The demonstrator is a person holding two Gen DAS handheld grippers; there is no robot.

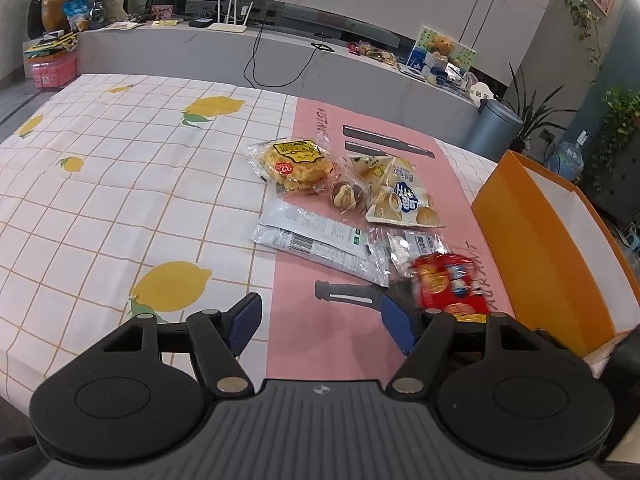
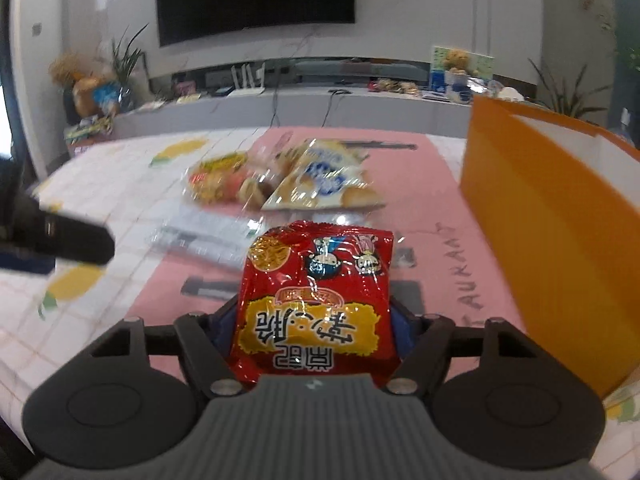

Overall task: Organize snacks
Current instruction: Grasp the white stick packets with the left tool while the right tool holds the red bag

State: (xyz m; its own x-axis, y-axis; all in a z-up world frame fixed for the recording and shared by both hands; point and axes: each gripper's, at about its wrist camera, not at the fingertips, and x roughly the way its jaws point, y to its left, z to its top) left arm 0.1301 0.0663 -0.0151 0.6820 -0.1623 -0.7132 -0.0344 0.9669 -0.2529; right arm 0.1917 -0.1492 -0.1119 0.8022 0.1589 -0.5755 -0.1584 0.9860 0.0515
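We see right gripper (image 2: 314, 320) clamped on red snack packet (image 2: 316, 300), raised above pink mat (image 2: 424, 208) beside orange box (image 2: 532, 216). Its blue pads mostly hidden behind packet. Left gripper (image 1: 320, 320) open, empty. Background snack pile (image 2: 280, 180) blurred.

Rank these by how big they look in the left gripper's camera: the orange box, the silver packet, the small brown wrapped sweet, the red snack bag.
1. orange box
2. silver packet
3. red snack bag, though it is blurred, partly hidden and nearer the camera, so its place against the silver packet is unsure
4. small brown wrapped sweet
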